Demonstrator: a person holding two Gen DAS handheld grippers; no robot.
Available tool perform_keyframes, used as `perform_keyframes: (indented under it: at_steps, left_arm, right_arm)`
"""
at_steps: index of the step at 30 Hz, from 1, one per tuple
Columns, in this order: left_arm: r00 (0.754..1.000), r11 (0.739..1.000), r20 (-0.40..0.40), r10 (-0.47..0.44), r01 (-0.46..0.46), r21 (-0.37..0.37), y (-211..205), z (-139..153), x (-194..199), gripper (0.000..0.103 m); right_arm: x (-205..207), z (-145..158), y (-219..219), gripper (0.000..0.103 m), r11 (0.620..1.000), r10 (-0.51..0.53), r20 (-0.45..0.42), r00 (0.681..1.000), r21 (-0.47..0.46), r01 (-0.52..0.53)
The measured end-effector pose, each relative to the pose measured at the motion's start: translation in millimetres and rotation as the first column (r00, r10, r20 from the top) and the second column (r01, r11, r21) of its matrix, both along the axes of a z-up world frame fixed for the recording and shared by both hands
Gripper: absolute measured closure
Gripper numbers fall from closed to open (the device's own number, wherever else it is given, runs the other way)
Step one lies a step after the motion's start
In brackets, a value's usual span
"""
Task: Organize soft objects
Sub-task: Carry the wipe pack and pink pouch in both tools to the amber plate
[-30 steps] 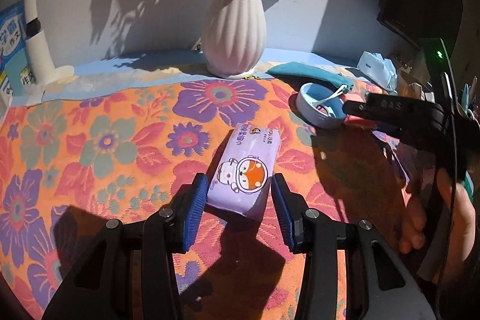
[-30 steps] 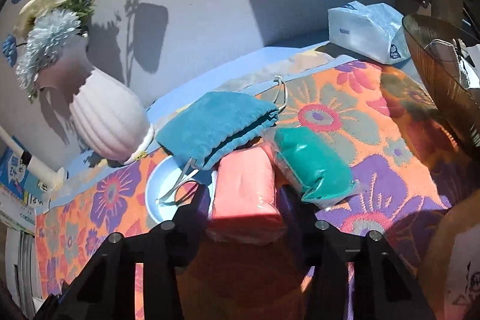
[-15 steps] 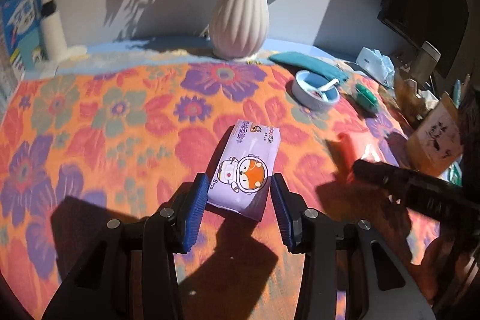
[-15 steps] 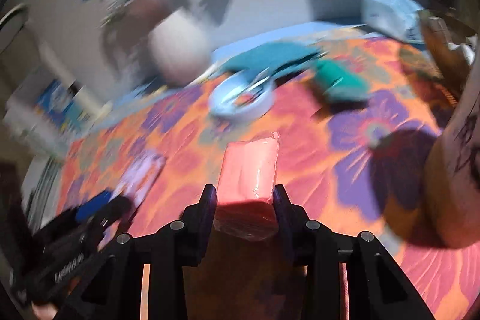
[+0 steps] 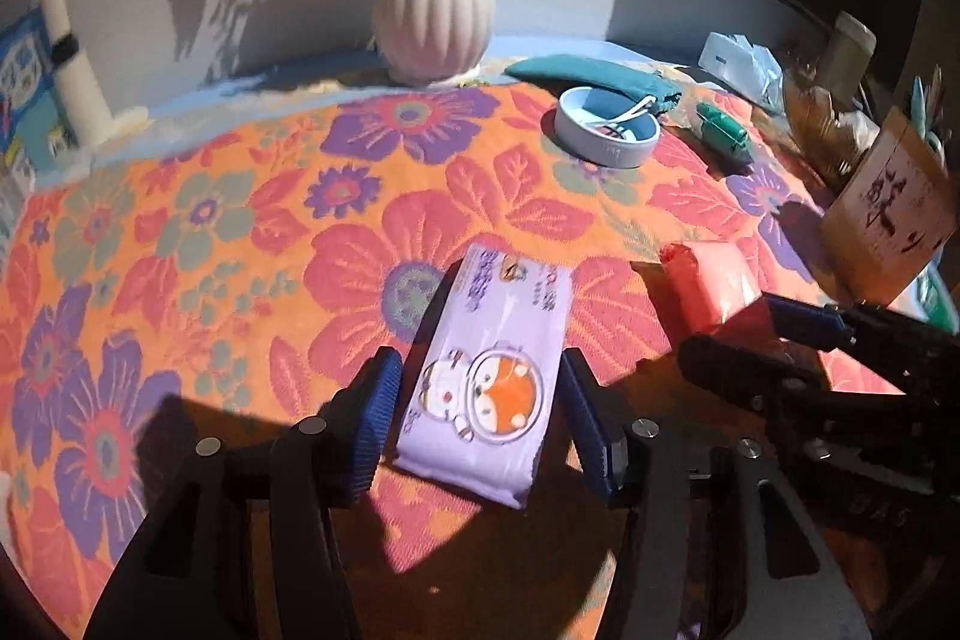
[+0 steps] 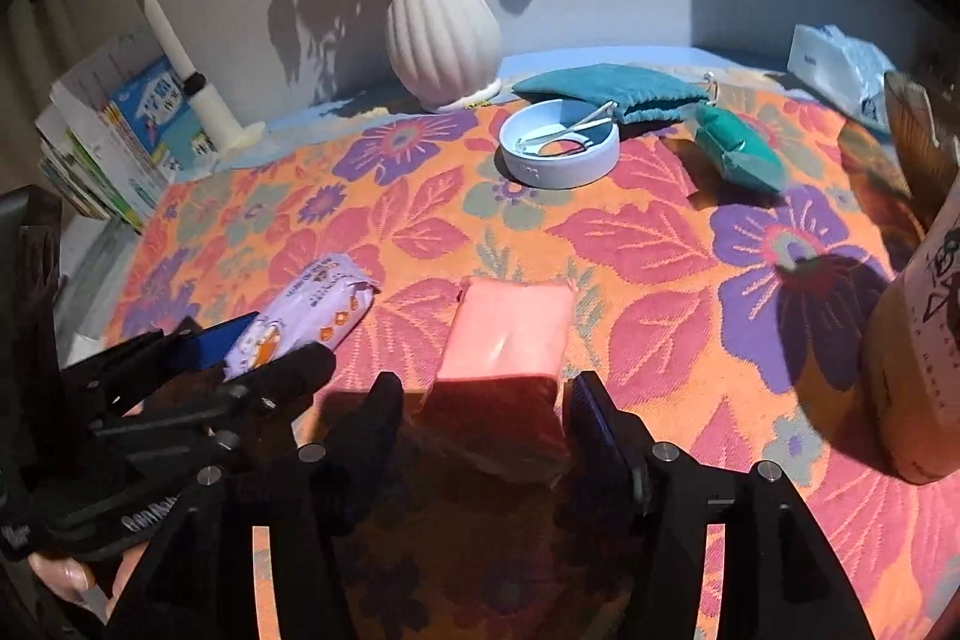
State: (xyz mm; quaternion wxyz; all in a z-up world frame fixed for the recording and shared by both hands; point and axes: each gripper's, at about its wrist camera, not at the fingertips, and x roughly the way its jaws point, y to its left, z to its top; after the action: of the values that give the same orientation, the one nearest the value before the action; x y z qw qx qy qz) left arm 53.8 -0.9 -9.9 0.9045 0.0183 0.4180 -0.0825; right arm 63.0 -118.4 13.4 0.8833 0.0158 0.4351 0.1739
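A purple tissue pack with a cartoon fox (image 5: 489, 376) lies on the flowered cloth between the fingers of my left gripper (image 5: 480, 418), which is open with small gaps on both sides. It also shows in the right wrist view (image 6: 300, 322). A pink soft pack (image 6: 507, 334) lies on the cloth between the fingers of my right gripper (image 6: 483, 415), which is open around it. The pink pack also shows in the left wrist view (image 5: 714, 283). A green soft pack (image 6: 741, 148) and a teal pouch (image 6: 606, 91) lie at the back right.
A white ribbed vase (image 6: 441, 37) stands at the back by the wall. A pale blue bowl (image 6: 558, 148) sits in front of the pouch. A brown box (image 5: 888, 214) stands at the right edge. A white tissue pack (image 6: 840, 64) lies at back right. Books (image 6: 120, 130) stand at left.
My right gripper has brought the pink pack from the back right down beside the purple pack and opened around it. My left gripper stays around the purple pack.
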Motion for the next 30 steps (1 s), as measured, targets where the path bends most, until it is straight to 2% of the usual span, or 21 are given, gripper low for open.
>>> perform_keyframes:
  at_steps: [3,4,5,9,15,23,27,30]
  left_arm:
    - [1.0,1.0,0.011,0.006,-0.006,0.006,-0.1,-0.1,0.1,0.059]
    - [1.0,1.0,0.015,0.004,-0.004,0.006,0.2,0.3,-0.8,0.063]
    - [1.0,1.0,0.019,-0.002,0.002,0.006,-0.6,0.8,-2.6,0.068]
    - [0.999,0.999,0.029,-0.021,0.02,0.031,-9.5,2.7,-11.4,0.068]
    - [0.994,0.997,0.074,-0.082,0.083,-0.006,-33.0,12.7,-33.7,0.068]
    - [0.976,0.981,0.113,-0.186,0.192,-0.04,-88.0,28.7,-60.2,0.068]
    - [0.957,0.963,0.133,-0.257,0.266,-0.049,-125.0,37.8,-73.6,0.068]
    - [0.938,0.947,0.147,-0.313,0.32,-0.027,-156.8,43.5,-83.2,0.068]
  right_arm:
    - [1.7,-0.7,1.8,0.047,1.0,-0.016,0.011,1.0,-0.023,0.016]
    - [1.1,-0.8,2.2,0.054,0.999,-0.022,0.019,1.0,-0.042,0.023]
    - [0.6,-0.9,2.0,0.056,0.999,-0.023,0.021,1.0,-0.045,0.024]
    - [-5.0,0.9,-6.5,0.06,1.0,-0.026,0.017,1.0,-0.011,0.026]
    - [-26.7,7.0,-31.2,0.061,0.998,-0.053,0.003,0.999,0.036,0.053]
    - [-57.9,24.2,-93.5,0.061,0.985,-0.158,0.01,0.987,0.073,0.157]
    - [-70.9,30.9,-131.2,0.061,0.969,-0.233,0.003,0.973,0.09,0.231]
    - [-81.0,34.3,-163.4,0.061,0.951,-0.288,-0.01,0.958,0.114,0.287]
